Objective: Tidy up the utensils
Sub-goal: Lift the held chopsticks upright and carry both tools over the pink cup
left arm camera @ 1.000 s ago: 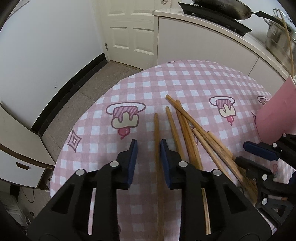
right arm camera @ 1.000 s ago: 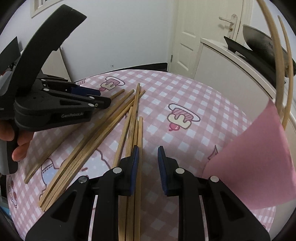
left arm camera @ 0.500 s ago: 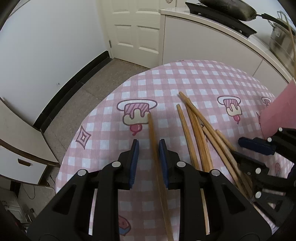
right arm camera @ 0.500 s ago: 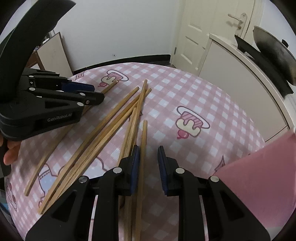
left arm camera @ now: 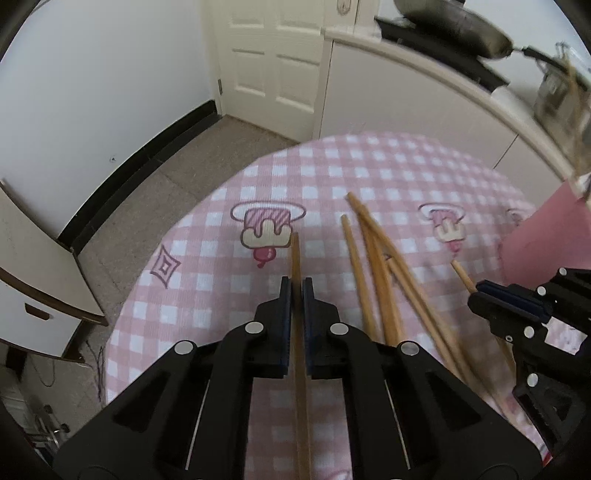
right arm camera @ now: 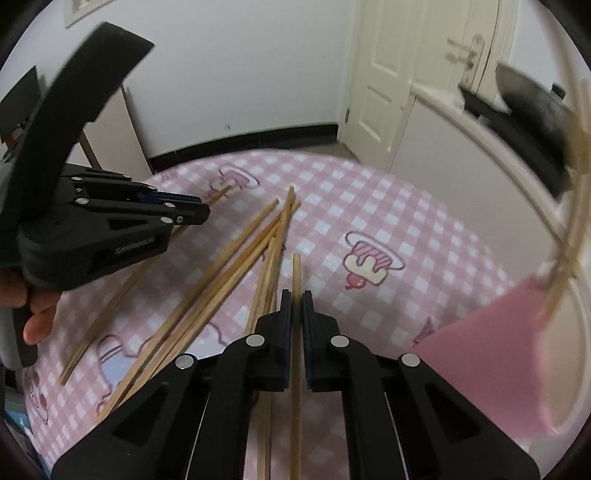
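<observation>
Several wooden chopsticks lie spread on a round table with a pink checked cloth. My left gripper is shut on one chopstick that runs between its jaws and sticks out forward. My right gripper is shut on another chopstick the same way. The loose chopsticks lie to the left of my right gripper. The left gripper also shows in the right wrist view, and the right gripper in the left wrist view.
A pink holder with chopsticks standing in it is at the right edge of the table, also seen in the left wrist view. A white counter with a dark pan is behind. The table edge drops to the floor at left.
Both grippers went from open, straddling a chopstick each, to shut on it. Both views have risen and pulled back a little, with motion blur at the right.
</observation>
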Tool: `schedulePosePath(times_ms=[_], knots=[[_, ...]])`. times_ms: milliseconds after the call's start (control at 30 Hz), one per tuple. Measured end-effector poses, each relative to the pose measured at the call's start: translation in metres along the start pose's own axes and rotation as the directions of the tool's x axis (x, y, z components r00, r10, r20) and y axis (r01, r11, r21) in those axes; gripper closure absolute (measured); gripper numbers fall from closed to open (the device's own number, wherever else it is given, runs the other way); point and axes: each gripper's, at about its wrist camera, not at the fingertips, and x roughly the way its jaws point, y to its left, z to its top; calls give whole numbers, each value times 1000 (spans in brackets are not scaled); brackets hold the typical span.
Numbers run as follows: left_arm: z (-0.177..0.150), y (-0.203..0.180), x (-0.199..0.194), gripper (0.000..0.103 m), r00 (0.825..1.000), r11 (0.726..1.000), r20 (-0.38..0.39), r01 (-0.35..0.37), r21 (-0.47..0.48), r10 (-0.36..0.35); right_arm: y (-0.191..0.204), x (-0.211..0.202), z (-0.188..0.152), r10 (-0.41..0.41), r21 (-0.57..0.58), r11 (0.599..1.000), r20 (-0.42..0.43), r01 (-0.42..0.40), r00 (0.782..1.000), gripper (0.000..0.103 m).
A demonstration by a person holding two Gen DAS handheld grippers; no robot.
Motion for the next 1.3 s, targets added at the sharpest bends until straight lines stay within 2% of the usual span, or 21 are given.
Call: schedulePosePath(times_ms=[133, 367, 667, 733, 833, 967, 1067, 1200, 1233, 1300], knots=[[-2, -5, -46, 97, 993, 1000, 114, 17, 5, -17, 3, -35, -1, 6, -19, 1000, 87, -4, 996, 99], [-3, -20, -124, 97, 960, 997, 268, 73, 30, -78, 6, -104, -6, 15, -22, 1000, 246, -10, 969, 99], [-8, -56, -208, 98, 902, 985, 399, 135, 105, -166, -8, -178, -9, -17, 37, 999, 414, 2, 910, 99], [-8, -63, -220, 98, 891, 983, 417, 140, 118, -177, -12, -187, -10, -28, 47, 999, 429, 8, 903, 99], [-7, -72, -242, 98, 867, 980, 460, 155, 121, -194, -17, -200, -15, -59, 69, 997, 460, 31, 886, 99], [2, -91, -257, 98, 833, 974, 506, 188, 124, -225, -35, -218, -16, -114, 125, 991, 529, 55, 841, 99], [11, -107, -262, 98, 812, 967, 525, 215, 136, -254, -51, -228, -14, -161, 177, 982, 581, 69, 798, 99], [22, -125, -271, 98, 776, 956, 559, 248, 154, -291, -70, -233, -8, -227, 227, 969, 659, 98, 717, 99], [26, -129, -273, 98, 769, 952, 562, 263, 159, -306, -74, -234, -8, -225, 232, 969, 669, 89, 709, 99], [35, -137, -273, 98, 748, 939, 571, 305, 159, -340, -88, -231, -4, -221, 254, 966, 705, 51, 674, 99]])
